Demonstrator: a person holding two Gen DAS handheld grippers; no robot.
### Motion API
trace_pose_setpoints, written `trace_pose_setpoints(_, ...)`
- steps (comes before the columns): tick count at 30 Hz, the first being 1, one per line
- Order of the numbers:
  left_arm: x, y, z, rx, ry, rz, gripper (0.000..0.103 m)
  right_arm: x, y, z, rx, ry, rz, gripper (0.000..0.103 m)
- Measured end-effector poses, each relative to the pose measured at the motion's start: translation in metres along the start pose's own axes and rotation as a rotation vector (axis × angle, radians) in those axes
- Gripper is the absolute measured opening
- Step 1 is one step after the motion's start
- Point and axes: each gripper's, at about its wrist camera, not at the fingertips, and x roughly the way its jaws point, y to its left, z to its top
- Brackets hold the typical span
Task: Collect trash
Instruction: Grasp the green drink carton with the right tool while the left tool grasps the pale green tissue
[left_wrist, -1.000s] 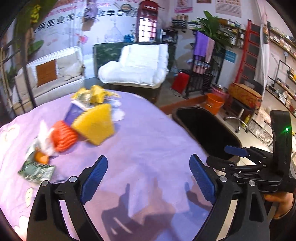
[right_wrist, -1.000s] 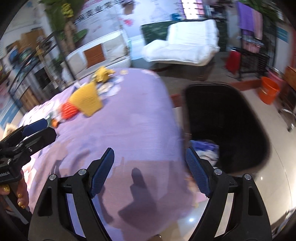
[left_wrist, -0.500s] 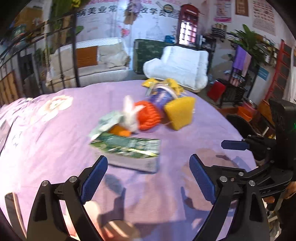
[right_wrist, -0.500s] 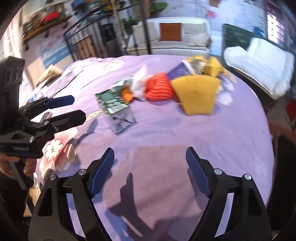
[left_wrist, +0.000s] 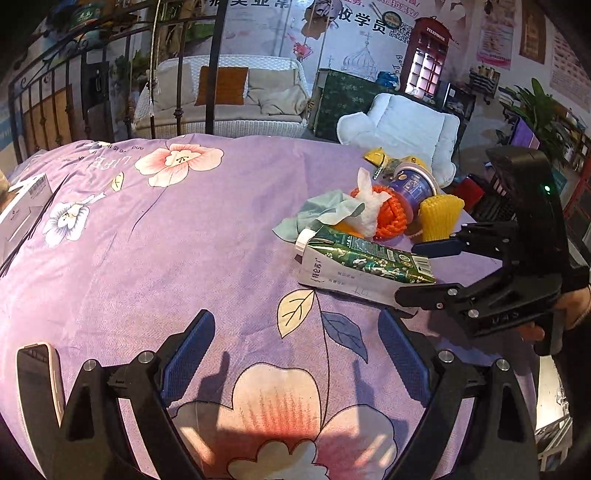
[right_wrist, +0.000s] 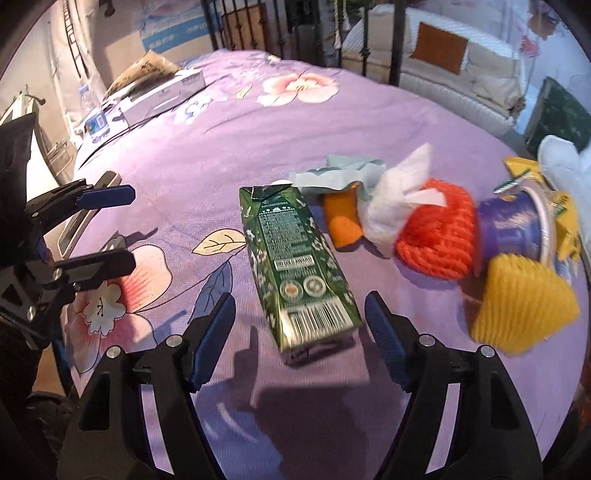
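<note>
A green drink carton lies flat on the purple flowered bedspread. My right gripper straddles its near end; the jaws are closing, and the pads are still clear of the carton's sides. Behind the carton lie a pale green tissue, a white tissue, an orange foam net, a purple cup and a yellow foam net. My left gripper hangs open over bare bedspread, left of the carton. In the left wrist view the right gripper is at the carton's end.
A phone lies near the bed's edge by my left gripper. A white box and a water bottle sit at the far side. An iron bed frame, a sofa and a white armchair stand beyond.
Both views have swung from the black bin at the bed's edge to the trash pile. My right gripper has reached the green carton and its jaws have narrowed a little.
</note>
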Motion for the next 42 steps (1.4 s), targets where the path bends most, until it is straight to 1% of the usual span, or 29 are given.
trace_pose_setpoints(1,0.0,0.002,-0.001,-0.003,0.001,-0.003,0.089,0.007,-0.001,0.007,-0.01,0.024,0.014,0.072)
trace_pose_setpoints(5,0.004,0.006,-0.003,-0.006,0.012,-0.014,0.089,0.032,0.0,0.019,-0.037,0.103,0.04,0.062)
trace_pose_setpoints(6,0.005,0.006,-0.003,-0.001,0.014,-0.014,0.089,0.037,0.0,0.021,-0.042,0.116,0.045,0.058)
trace_pose_setpoints(9,0.009,0.009,-0.002,-0.001,0.022,-0.02,0.089,0.045,0.004,0.022,-0.056,0.129,0.058,0.052)
trace_pose_setpoints(12,0.013,0.009,0.0,0.006,0.027,-0.029,0.089,0.043,0.009,0.019,-0.067,0.109,0.057,0.051)
trace_pose_setpoints(15,0.016,0.015,0.007,-0.005,0.018,-0.033,0.089,0.032,0.009,0.01,-0.055,0.085,0.074,0.051)
trace_pose_setpoints(16,0.017,0.016,0.01,-0.01,0.011,-0.034,0.086,0.026,0.01,0.004,-0.05,0.069,0.077,0.051)
trace_pose_setpoints(19,0.021,0.019,0.024,-0.01,-0.004,-0.054,0.082,0.012,0.009,-0.006,-0.011,0.038,0.064,0.051)
trace_pose_setpoints(21,0.03,0.016,0.035,0.014,0.0,-0.052,0.078,0.001,0.006,-0.015,0.018,0.009,0.068,0.051)
trace_pose_setpoints(24,0.049,0.007,0.05,0.057,0.022,-0.079,0.076,-0.014,0.002,-0.028,0.059,-0.026,0.041,0.051)
trace_pose_setpoints(28,0.082,-0.011,0.064,0.143,0.059,-0.083,0.074,-0.03,-0.01,-0.048,0.139,-0.054,0.008,0.051)
trace_pose_setpoints(32,0.11,-0.022,0.075,0.17,0.107,-0.103,0.07,-0.043,-0.022,-0.066,0.223,-0.093,-0.008,0.051)
trace_pose_setpoints(35,0.12,-0.025,0.082,0.18,0.114,-0.108,0.066,-0.051,-0.029,-0.079,0.283,-0.121,-0.019,0.051)
trace_pose_setpoints(38,0.128,-0.026,0.086,0.188,0.128,-0.099,0.056,-0.057,-0.031,-0.089,0.33,-0.149,-0.026,0.051)
trace_pose_setpoints(40,0.131,-0.026,0.086,0.185,0.134,-0.096,0.043,-0.061,-0.032,-0.095,0.362,-0.171,-0.031,0.051)
trace_pose_setpoints(41,0.131,-0.024,0.086,0.173,0.135,-0.102,0.041,-0.062,-0.032,-0.096,0.372,-0.178,-0.031,0.051)
trace_pose_setpoints(42,0.129,-0.022,0.086,0.16,0.133,-0.109,0.035,-0.064,-0.032,-0.099,0.387,-0.188,-0.035,0.051)
